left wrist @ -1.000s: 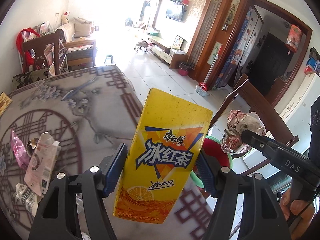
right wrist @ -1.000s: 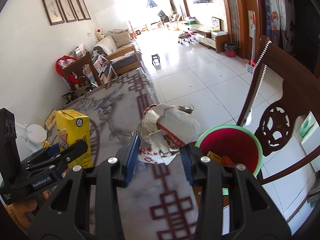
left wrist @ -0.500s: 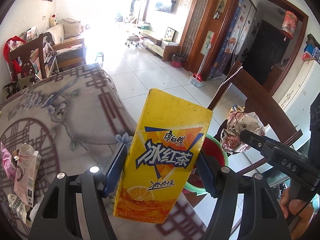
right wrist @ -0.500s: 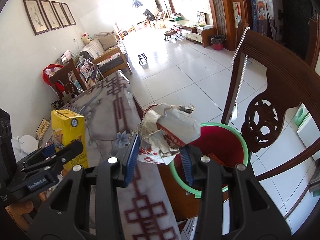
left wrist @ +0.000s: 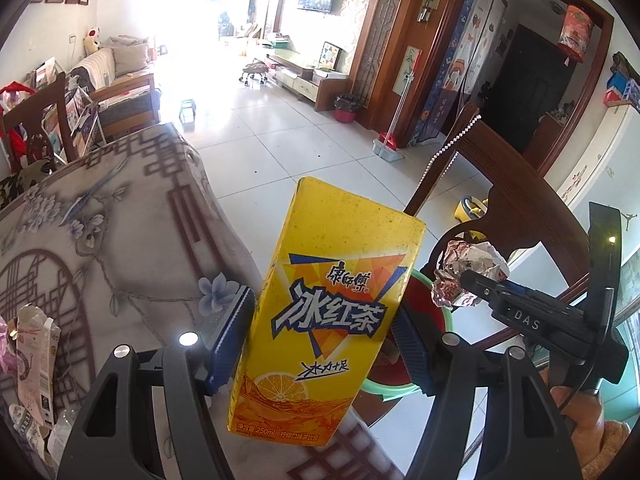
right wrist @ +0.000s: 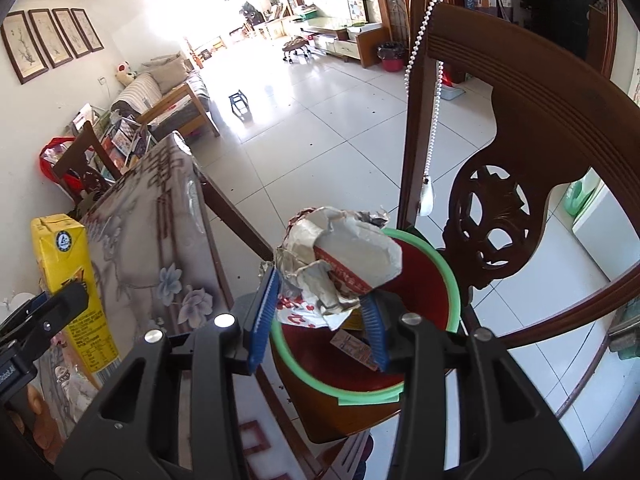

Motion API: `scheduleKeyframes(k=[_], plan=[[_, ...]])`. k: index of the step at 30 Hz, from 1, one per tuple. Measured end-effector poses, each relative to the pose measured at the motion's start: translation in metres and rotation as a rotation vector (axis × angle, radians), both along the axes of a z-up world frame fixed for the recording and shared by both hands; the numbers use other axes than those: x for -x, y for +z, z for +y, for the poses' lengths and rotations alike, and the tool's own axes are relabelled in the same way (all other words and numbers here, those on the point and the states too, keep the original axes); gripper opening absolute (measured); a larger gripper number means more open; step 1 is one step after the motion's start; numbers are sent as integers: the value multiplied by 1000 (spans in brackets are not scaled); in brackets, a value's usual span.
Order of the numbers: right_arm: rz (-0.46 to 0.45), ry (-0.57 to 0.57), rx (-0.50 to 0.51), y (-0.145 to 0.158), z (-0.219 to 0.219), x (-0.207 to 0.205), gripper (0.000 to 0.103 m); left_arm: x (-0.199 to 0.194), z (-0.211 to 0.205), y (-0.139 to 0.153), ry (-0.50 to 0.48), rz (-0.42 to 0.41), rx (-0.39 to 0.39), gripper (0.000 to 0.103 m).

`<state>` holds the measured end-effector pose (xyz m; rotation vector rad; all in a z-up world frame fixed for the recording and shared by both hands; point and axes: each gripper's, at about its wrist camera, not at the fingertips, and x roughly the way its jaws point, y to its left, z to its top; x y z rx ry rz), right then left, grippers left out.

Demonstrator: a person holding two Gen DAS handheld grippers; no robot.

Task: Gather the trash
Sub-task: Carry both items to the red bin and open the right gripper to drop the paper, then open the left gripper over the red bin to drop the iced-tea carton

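Carved wooden chair [right wrist: 520, 168] beside patterned table [left wrist: 100, 232]; sofa [right wrist: 168, 96] beyond.

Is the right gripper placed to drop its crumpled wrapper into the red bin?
Probably yes. The right gripper holds the crumpled wrapper directly above the red bin with the green rim, its jaws are opening, and nothing lies between wrapper and bin mouth.

1. The right gripper [right wrist: 320, 316] now hangs over the mouth of the red bin [right wrist: 440, 280], where a second ago it was above the bench [right wrist: 172, 248] edge
2. Its jaws are opening around the crumpled wrapper [right wrist: 340, 260], which sits between the pads
3. The left gripper [left wrist: 324, 340] with the yellow tea carton [left wrist: 332, 308] is nearer the bench's end, and less bench litter shows at the left
4. The green-rimmed bin looms larger in both views
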<state>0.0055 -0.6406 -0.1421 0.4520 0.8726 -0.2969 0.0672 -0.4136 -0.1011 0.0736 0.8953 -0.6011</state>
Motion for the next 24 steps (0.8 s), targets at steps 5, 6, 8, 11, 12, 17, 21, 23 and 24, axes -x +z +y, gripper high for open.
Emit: scheduleKeyframes(k=[5,6,8,11,12,17,21,23,24], plan=[[0,-39,11,-5,-12,-5,67,-2,-12,-4,-9,3,-13,64],[0,-45,9,-6,-15,-6,68,-2,-15,-5,-12,6,-16,64],[2,-56,6,-7,-19,-4,71,-3,-21,-8,-23,15,-25,64],[-12,-82,0,-7,-24,5,73,-3,-36,-17,-59,31,-40,64],[-15,-94,-3,-7,-26,10,73,-2,-43,-21,-75,35,-46,64],[-4,-149,-5,-6,-39,35,74,1,-79,-43,-155,71,-59,64],[4,-181,4,-3,-45,54,74,3,-108,-58,-204,109,-60,64],[8,-195,12,-1,-46,64,74,3,-119,-62,-219,118,-56,64],[9,-201,14,-1,-47,68,74,3,-122,-64,-222,118,-57,65]])
